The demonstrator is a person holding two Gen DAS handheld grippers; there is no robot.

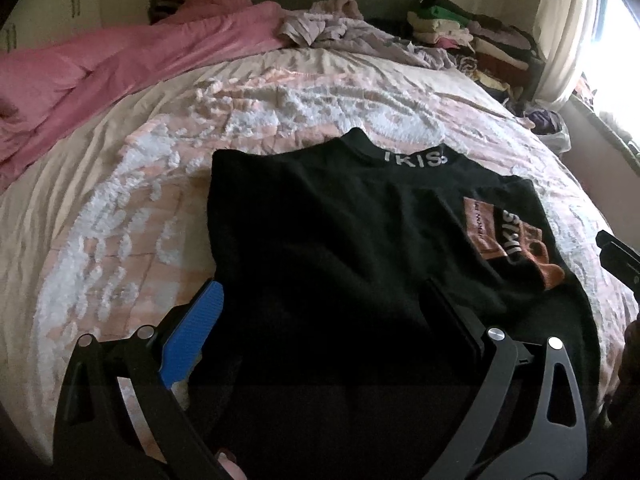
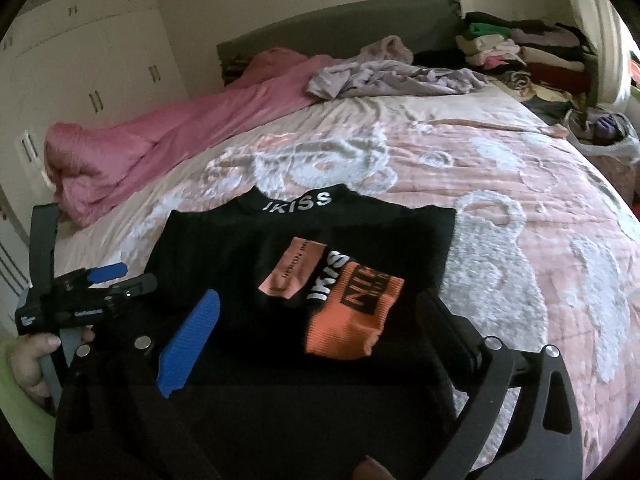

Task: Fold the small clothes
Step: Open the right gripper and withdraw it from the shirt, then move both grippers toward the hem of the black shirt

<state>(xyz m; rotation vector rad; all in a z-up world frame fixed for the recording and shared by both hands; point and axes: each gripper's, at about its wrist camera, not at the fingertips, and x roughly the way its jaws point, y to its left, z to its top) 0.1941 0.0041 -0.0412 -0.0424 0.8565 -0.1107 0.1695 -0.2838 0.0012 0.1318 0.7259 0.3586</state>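
Two grippers hover above the bedspread (image 2: 520, 168), both with jaws spread wide and empty. Black top (image 2: 304, 240) lies flat near the bedspread's near edge, collar pointing to the headboard, its orange-cuffed sleeve (image 2: 344, 320) folded across the front. Left gripper (image 1: 320, 316) stands over the top's left side; right gripper (image 2: 320, 320) over its lower half. Judgement: take both hem corners squarely, then fold toward the collar, keeping edges aligned.

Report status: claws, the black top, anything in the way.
Left claw open, right claw open, neither holding anything. Black top lies partly folded on the bedspread, orange cuff on top. Nothing in the way.
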